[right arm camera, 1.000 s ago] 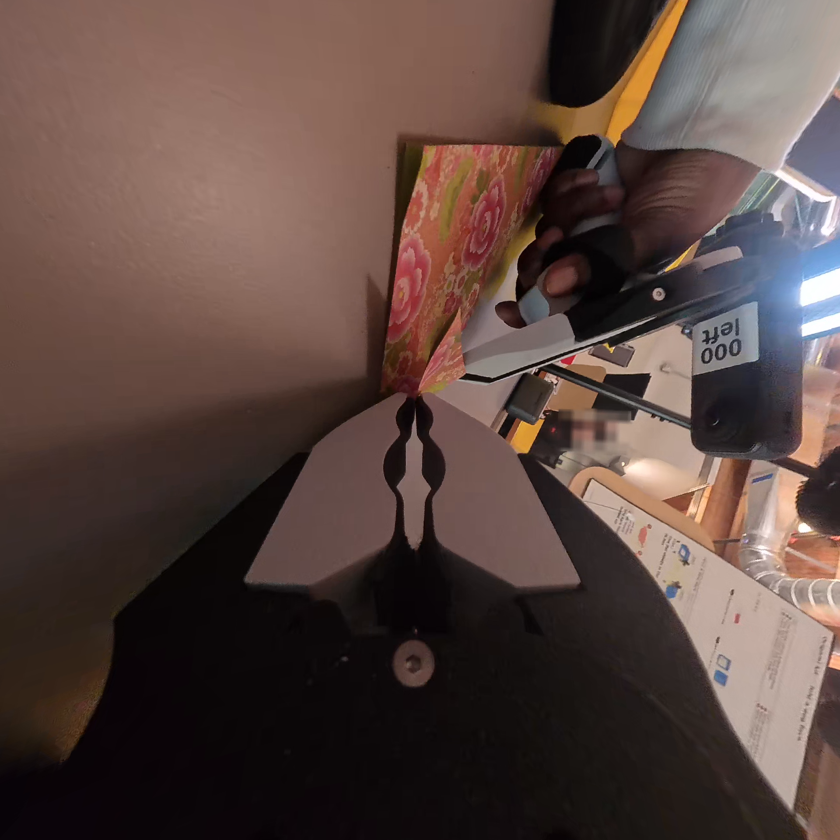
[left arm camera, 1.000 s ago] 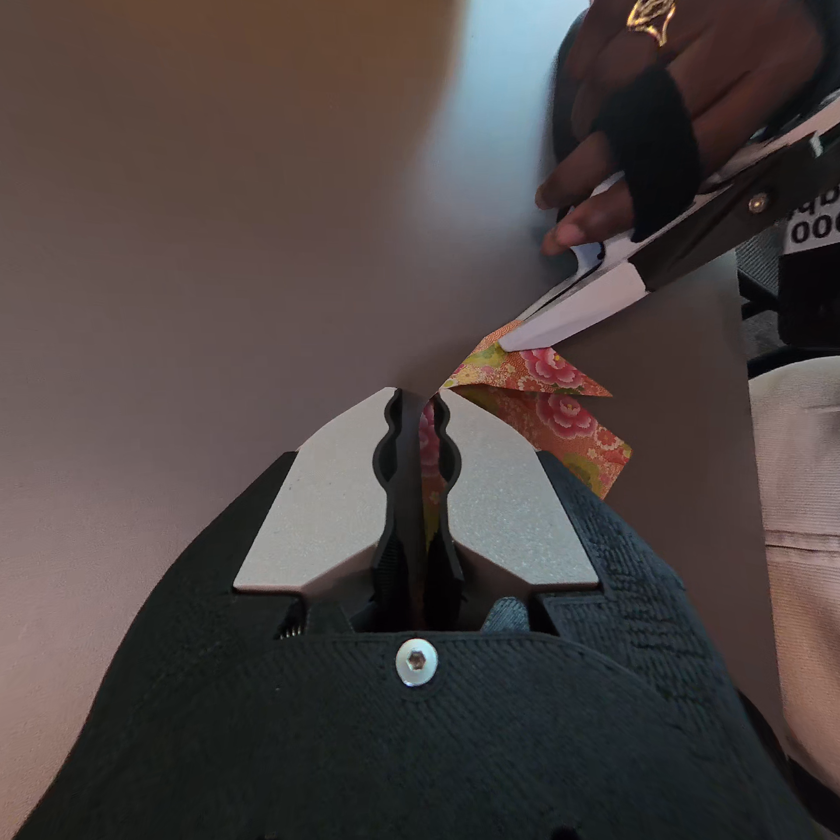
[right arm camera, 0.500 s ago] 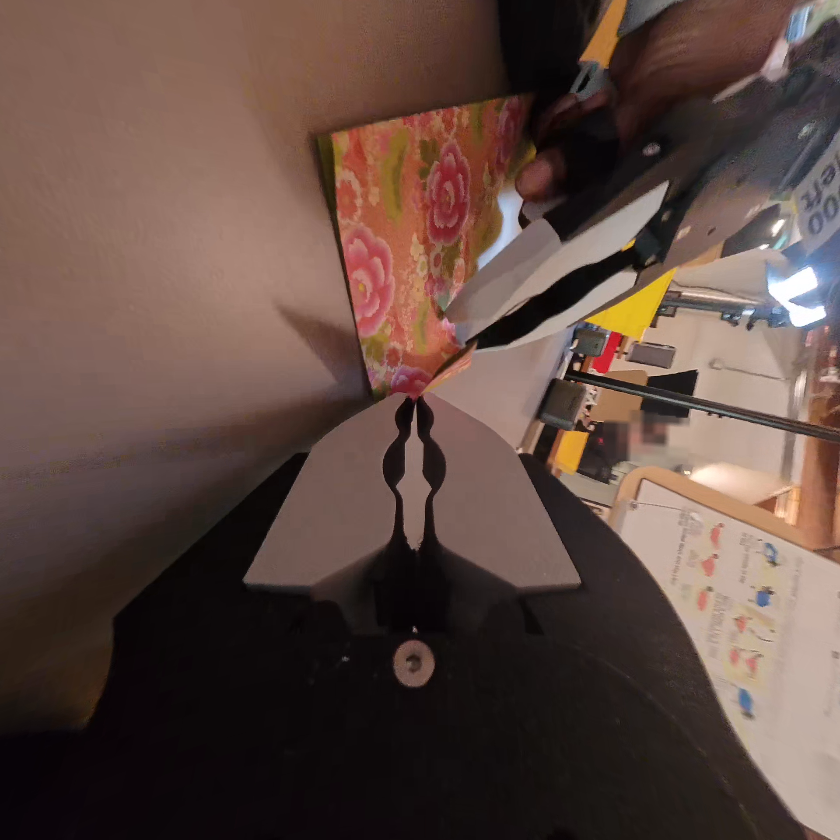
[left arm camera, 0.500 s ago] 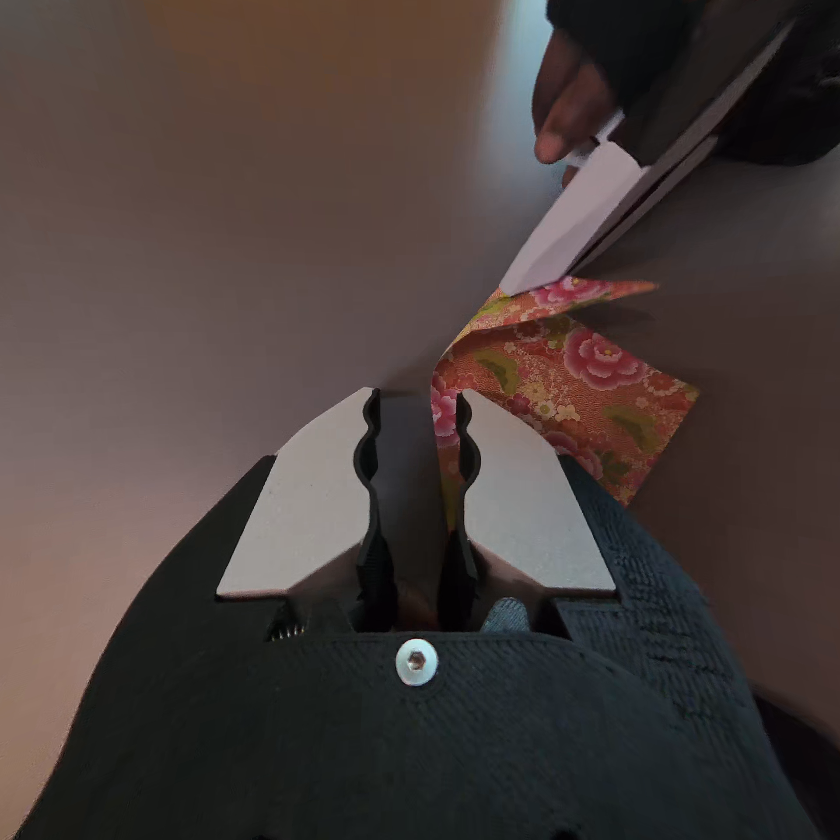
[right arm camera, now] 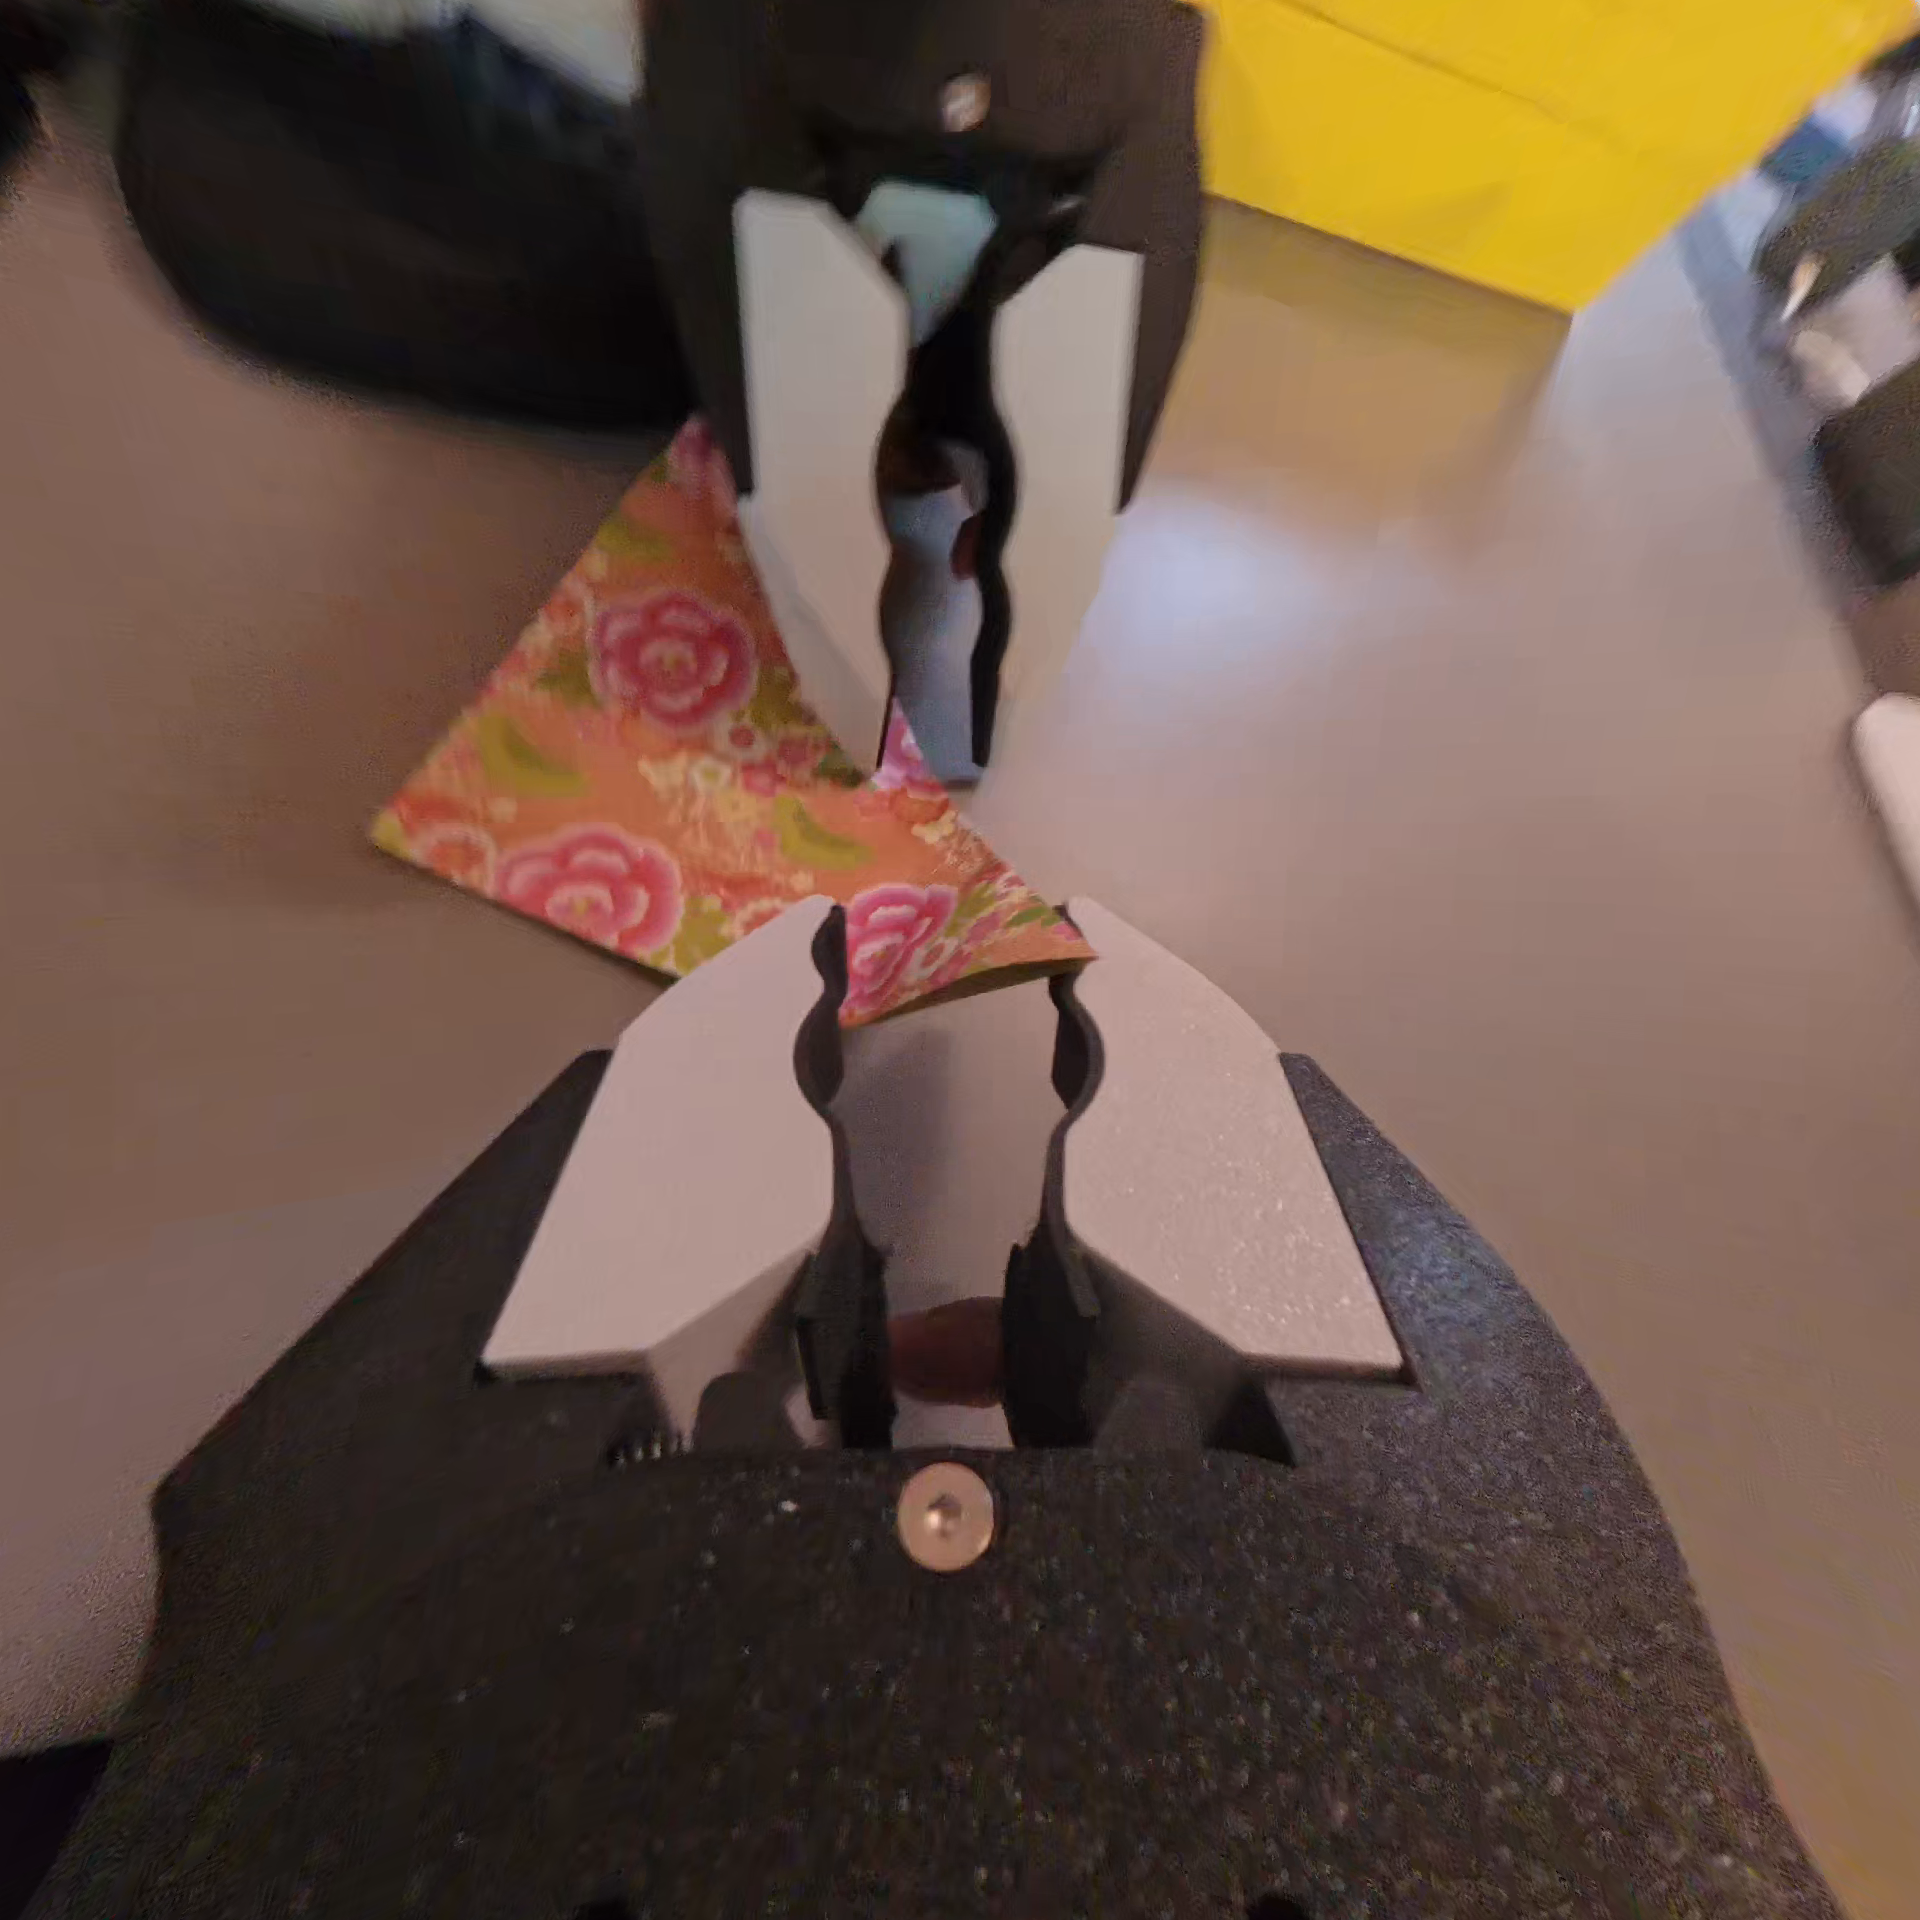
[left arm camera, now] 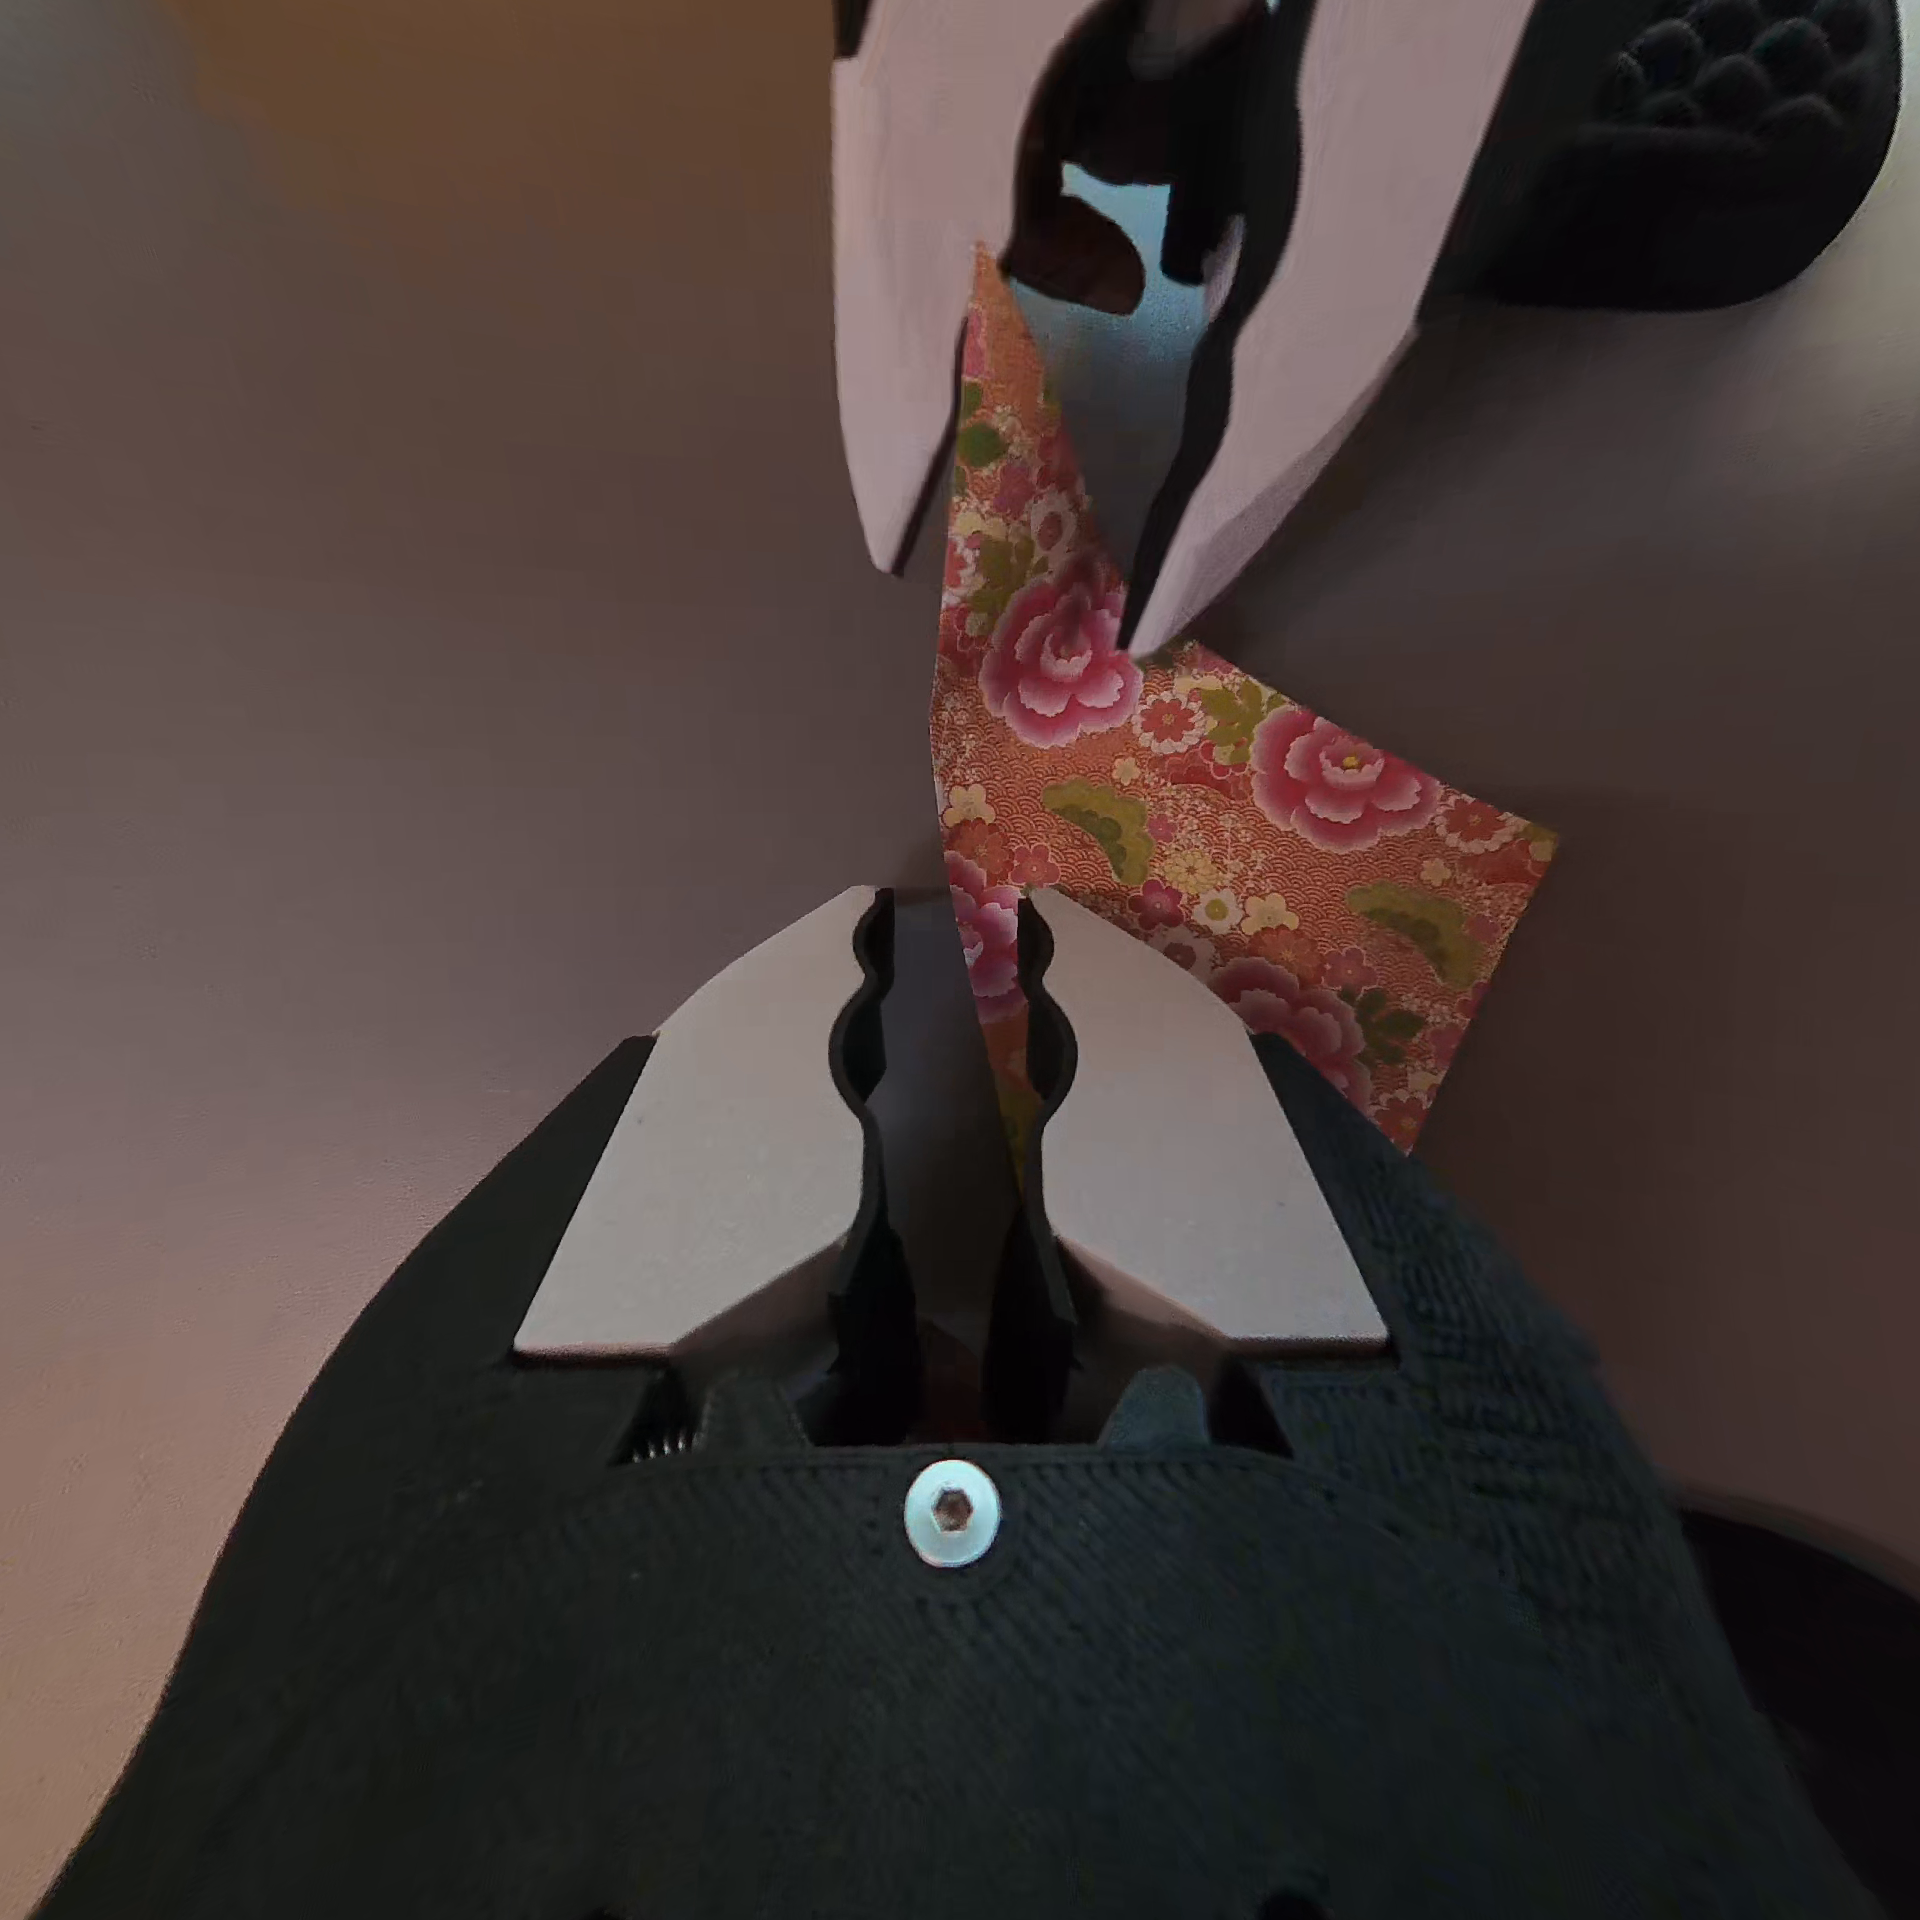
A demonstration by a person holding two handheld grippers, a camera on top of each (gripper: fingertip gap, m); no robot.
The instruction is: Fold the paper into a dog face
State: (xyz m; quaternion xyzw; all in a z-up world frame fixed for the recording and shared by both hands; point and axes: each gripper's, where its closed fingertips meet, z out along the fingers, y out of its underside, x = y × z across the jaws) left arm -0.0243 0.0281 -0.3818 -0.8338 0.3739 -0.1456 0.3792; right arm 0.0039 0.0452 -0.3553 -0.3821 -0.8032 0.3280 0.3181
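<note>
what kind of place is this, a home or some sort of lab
Probably a workroom or lab, though little shows. A plain grey table holds flowered paper, with a yellow box and blurred dark gear behind, and two handheld grippers, left and right.

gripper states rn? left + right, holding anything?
Left claw: open, floral paper passes between its fingers, not clamped.
Right claw: open, holding nothing; the paper's near corner lies at its fingertips.
</note>
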